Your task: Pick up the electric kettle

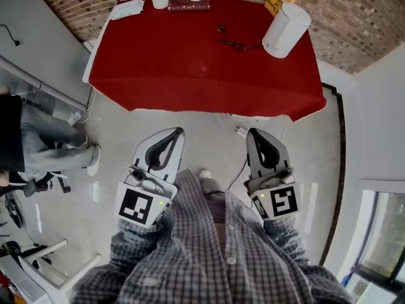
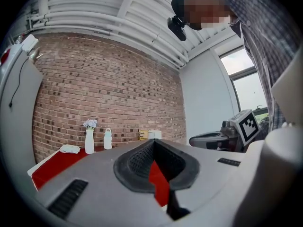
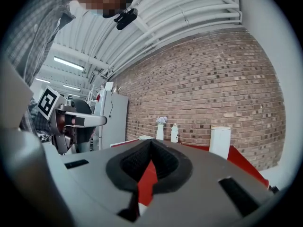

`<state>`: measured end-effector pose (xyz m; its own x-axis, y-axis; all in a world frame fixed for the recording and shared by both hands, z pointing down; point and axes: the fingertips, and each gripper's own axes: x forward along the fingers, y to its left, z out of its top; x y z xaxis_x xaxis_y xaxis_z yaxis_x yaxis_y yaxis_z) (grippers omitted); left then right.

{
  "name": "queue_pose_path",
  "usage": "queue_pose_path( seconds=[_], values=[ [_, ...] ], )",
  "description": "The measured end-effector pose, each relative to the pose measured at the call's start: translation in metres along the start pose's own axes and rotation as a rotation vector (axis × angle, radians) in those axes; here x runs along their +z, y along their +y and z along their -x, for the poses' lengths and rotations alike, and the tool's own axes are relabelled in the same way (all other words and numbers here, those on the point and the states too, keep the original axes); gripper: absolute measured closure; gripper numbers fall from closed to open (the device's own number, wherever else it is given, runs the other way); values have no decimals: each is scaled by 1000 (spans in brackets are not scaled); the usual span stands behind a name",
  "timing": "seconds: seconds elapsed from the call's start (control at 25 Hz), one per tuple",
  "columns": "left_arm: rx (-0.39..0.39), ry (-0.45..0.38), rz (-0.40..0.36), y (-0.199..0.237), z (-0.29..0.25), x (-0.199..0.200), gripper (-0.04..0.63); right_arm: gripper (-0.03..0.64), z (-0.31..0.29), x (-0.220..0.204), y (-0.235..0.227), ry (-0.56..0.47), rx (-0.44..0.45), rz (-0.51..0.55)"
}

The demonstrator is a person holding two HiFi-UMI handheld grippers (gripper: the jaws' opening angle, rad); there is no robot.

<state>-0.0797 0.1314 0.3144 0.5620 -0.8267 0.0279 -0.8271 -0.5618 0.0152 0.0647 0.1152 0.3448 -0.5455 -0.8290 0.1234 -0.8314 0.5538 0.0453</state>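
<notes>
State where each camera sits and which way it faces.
Head view: on the person's head, looking steeply down at the red-clothed table; left gripper, right gripper and checked sleeves show.
Left gripper view: on the left gripper, facing the brick wall along its shut fingers; right gripper at right.
Right gripper view: likewise on the right gripper; left gripper at left.
Shared: all three show the white cylindrical electric kettle.
</notes>
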Motion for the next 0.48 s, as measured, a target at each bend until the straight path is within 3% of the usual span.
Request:
queue_pose_path(
  seconds=[0.48],
  values=[
    [-88, 13, -1, 13, -49, -9, 594, 612, -23, -2, -30, -12, -74, -4]
  ],
)
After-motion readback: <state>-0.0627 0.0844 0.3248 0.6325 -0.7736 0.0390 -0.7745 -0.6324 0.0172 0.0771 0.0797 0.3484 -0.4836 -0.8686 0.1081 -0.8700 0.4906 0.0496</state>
